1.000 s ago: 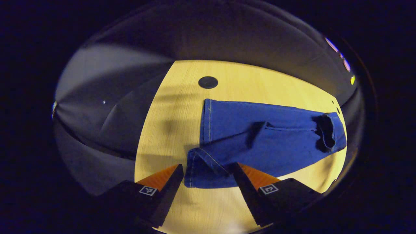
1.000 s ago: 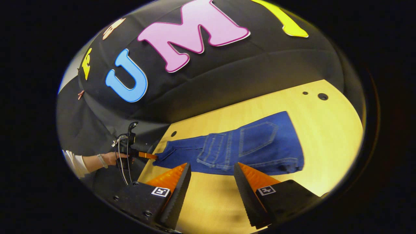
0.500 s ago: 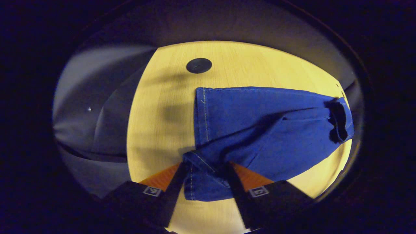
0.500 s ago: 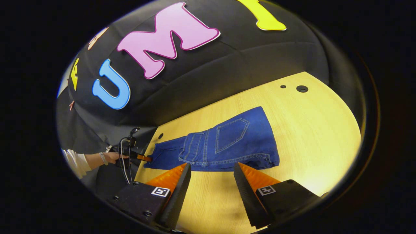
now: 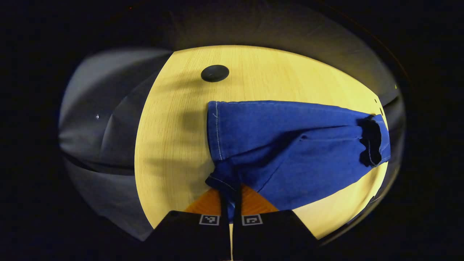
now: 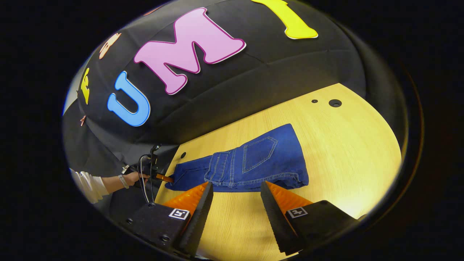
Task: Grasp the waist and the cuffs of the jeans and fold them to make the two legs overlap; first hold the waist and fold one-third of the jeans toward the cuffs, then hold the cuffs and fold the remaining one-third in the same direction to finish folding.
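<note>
Pinching jeans (image 5: pixel 290 152) cuff (image 5: pixel 222 181) at table (image 5: pixel 174 145) edge

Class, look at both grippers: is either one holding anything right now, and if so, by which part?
The left gripper is shut on the jeans, pinching the near cuff. The right gripper is open above the table, holding nothing.

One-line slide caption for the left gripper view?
Left gripper shut on the near cuff of blue jeans lying on the wooden table.
</note>
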{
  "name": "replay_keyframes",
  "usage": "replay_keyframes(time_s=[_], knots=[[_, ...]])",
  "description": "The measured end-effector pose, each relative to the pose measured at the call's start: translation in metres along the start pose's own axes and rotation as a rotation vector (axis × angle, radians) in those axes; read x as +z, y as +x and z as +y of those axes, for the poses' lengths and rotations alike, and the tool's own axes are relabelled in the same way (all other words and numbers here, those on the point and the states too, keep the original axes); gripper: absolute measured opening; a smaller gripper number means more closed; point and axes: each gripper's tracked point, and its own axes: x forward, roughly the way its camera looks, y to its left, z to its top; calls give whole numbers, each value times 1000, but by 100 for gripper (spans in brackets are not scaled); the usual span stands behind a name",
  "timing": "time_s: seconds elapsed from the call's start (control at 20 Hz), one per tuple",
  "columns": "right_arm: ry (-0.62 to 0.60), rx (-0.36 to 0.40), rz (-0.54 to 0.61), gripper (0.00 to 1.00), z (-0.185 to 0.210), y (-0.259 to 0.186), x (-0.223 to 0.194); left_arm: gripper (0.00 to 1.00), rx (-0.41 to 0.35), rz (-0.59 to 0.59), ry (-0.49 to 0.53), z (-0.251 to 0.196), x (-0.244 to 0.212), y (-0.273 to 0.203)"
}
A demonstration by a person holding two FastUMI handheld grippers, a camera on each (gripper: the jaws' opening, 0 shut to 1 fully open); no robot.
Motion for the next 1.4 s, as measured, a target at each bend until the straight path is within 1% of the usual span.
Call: replay_keyframes(time_s=[0.05, 0.25, 0.3, 0.35, 0.5, 0.55, 0.65, 0.7, 0.75, 0.8, 0.85, 0.95, 1.0, 1.05, 1.15, 1.2, 1.25, 1.3, 1.35, 1.4], knots=[[2, 4, -5, 82, 0, -2, 2, 7, -33, -26, 7, -13, 5, -13], [6, 31, -19, 82, 3, -5, 8, 7, -231, -148, 13, -89, 35, -85], [3, 40, -24, 82, 4, -6, 10, 10, -274, -178, 14, -112, 42, -105], [0, 51, -31, 82, 6, -9, 11, 7, -312, -201, 22, -136, 48, -126], [1, 77, -47, 82, 16, -20, 19, 7, -406, -278, 86, -215, 71, -181], [-1, 79, -51, 82, 16, -22, 20, 7, -442, -299, 100, -245, 81, -194], [-18, 78, -62, 82, 14, -33, 22, 7, -517, -311, 123, -308, 89, -205], [-31, 78, -65, 82, 12, -41, 24, 7, -530, -304, 150, -341, 87, -198], [-44, 74, -70, 82, 10, -48, 24, 7, -518, -290, 183, -368, 86, -187], [-53, 69, -78, 82, 5, -56, 27, 7, -498, -273, 216, -392, 83, -173], [-57, 64, -84, 82, 1, -62, 28, 7, -493, -255, 240, -414, 79, -159], [-60, 49, -96, 82, -11, -72, 31, 7, -503, -219, 270, -451, 67, -131], [-62, 43, -99, 82, -17, -75, 32, 8, -484, -199, 283, -464, 60, -116], [-64, 39, -104, 82, -23, -79, 34, 8, -452, -177, 292, -468, 55, -101], [-80, 32, -105, 82, -35, -83, 36, 11, -399, -135, 292, -474, 42, -71], [-89, 31, -99, 82, -42, -84, 36, 15, -382, -127, 276, -479, 38, -55], [-97, 29, -85, 82, -48, -83, 35, 19, -387, -98, 267, -485, 29, -43], [-104, 26, -71, 82, -54, -81, 35, 30, -376, -89, 262, -487, 22, -34], [-109, 32, -64, 82, -57, -82, 38, 55, -373, -89, 254, -493, 18, -25], [-115, 43, -65, 82, -58, -83, 42, 74, -370, -93, 245, -500, 15, -18]])
